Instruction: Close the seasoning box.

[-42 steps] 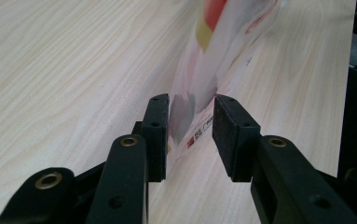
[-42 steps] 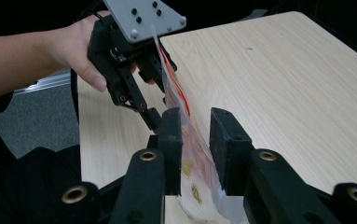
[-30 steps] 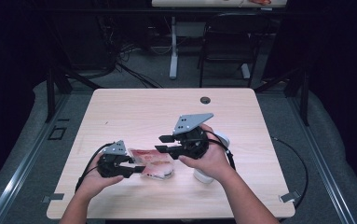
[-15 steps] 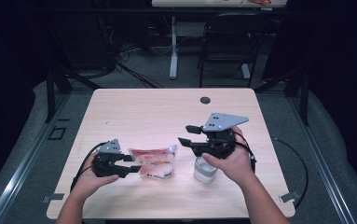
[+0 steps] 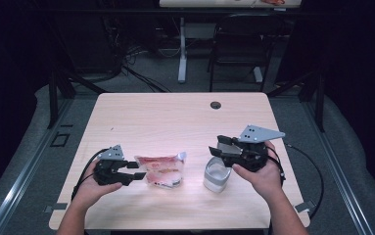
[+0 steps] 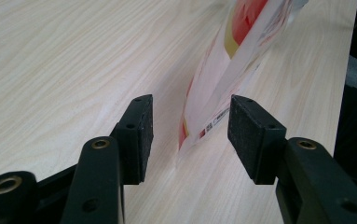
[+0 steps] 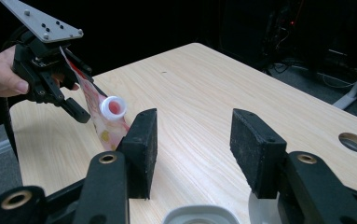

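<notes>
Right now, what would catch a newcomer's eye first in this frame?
Probably the red and white spouted pouch lying near the front of the wooden table, its edge between the open jaws of the left gripper. To its right stands a clear container, with the right gripper, also open, held just above it.

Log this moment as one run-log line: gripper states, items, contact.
left gripper: open, jaws either side of pouch edge, not clamped | right gripper: open, above clear cup | pouch lies on table
</notes>
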